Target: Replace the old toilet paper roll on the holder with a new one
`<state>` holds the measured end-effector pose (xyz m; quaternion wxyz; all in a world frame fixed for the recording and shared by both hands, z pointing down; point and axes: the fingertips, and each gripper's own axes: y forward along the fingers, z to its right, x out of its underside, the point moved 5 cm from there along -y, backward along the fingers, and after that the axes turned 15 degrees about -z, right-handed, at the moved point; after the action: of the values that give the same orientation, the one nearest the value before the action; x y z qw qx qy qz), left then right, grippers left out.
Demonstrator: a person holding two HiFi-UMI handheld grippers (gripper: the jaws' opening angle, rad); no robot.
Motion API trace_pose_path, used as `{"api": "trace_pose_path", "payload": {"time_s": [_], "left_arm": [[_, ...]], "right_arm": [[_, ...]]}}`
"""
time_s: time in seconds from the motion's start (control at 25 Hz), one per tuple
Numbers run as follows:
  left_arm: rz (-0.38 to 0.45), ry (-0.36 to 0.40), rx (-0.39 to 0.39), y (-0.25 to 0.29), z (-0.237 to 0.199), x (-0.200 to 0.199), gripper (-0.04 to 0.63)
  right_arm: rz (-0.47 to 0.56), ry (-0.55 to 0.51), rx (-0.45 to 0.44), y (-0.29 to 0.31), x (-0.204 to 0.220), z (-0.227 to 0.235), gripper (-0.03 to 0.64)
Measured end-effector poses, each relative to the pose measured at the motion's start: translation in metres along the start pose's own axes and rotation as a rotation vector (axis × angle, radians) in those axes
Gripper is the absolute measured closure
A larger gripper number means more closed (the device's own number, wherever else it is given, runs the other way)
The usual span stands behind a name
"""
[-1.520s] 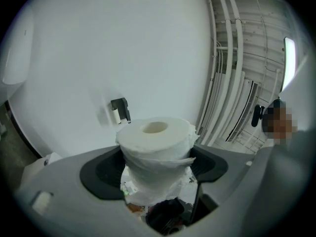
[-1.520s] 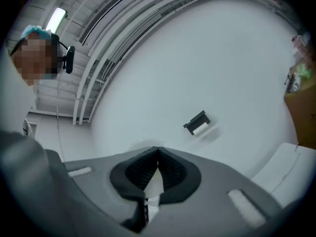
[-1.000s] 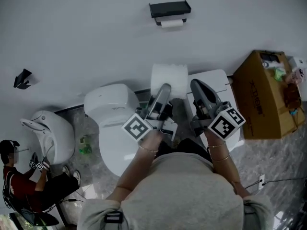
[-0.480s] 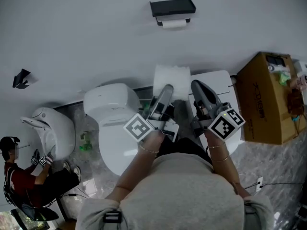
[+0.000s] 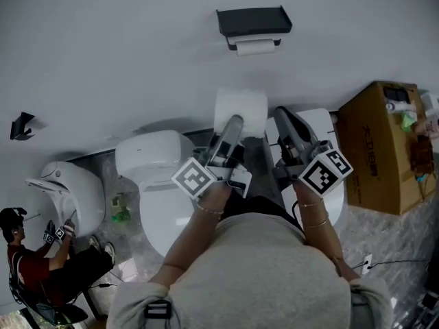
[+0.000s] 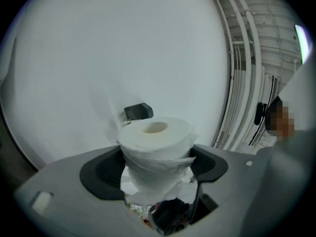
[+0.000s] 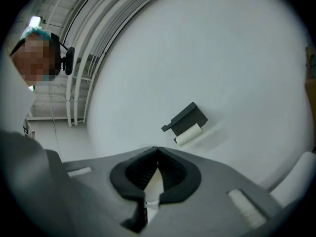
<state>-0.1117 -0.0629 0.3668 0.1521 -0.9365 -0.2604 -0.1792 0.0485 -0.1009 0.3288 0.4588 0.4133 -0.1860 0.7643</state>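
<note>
A black wall holder [image 5: 254,20] carries the thin old roll [image 5: 257,46] under its shelf. My left gripper [image 5: 234,124] is shut on a full new toilet paper roll [image 5: 240,110], held upright below the holder and well short of the wall. In the left gripper view the new roll [image 6: 155,144] fills the space between the dark pads [image 6: 101,174], and the holder [image 6: 138,111] shows behind it. My right gripper [image 5: 280,117] is beside it, shut with nothing in it. In the right gripper view its jaws [image 7: 157,157] meet, and the holder [image 7: 185,116] and old roll [image 7: 189,134] lie ahead.
A white toilet [image 5: 161,184] stands at lower left, a white cabinet [image 5: 324,132] under my right gripper, and a cardboard box [image 5: 381,146] of items at right. A person [image 5: 34,266] sits far left beside a white fixture [image 5: 65,190]. A small black wall fitting [image 5: 20,125] is at left.
Both grippers have moved forward toward the wall, the left still carrying the new roll. The holder now looks nearer and larger.
</note>
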Motion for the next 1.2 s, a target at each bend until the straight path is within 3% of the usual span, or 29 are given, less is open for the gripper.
{"api": "trace_pose_path", "payload": {"time_s": [0.6, 0.96, 1.2], "left_arm": [[-0.066, -0.011, 0.037, 0.044, -0.052, -0.086, 0.189], [-0.095, -0.048, 0.052, 0.056, -0.071, -0.097, 0.189], [-0.047, -0.048, 0.023, 0.053, -0.076, -0.101, 0.189]], "right_arm": [[0.068, -0.009, 0.069, 0.09, -0.036, 0.03, 0.614], [0.062, 0.026, 0.113, 0.111, -0.032, 0.046, 0.614], [0.042, 0.047, 0.099, 0.118, -0.03, 0.048, 0.614]]}}
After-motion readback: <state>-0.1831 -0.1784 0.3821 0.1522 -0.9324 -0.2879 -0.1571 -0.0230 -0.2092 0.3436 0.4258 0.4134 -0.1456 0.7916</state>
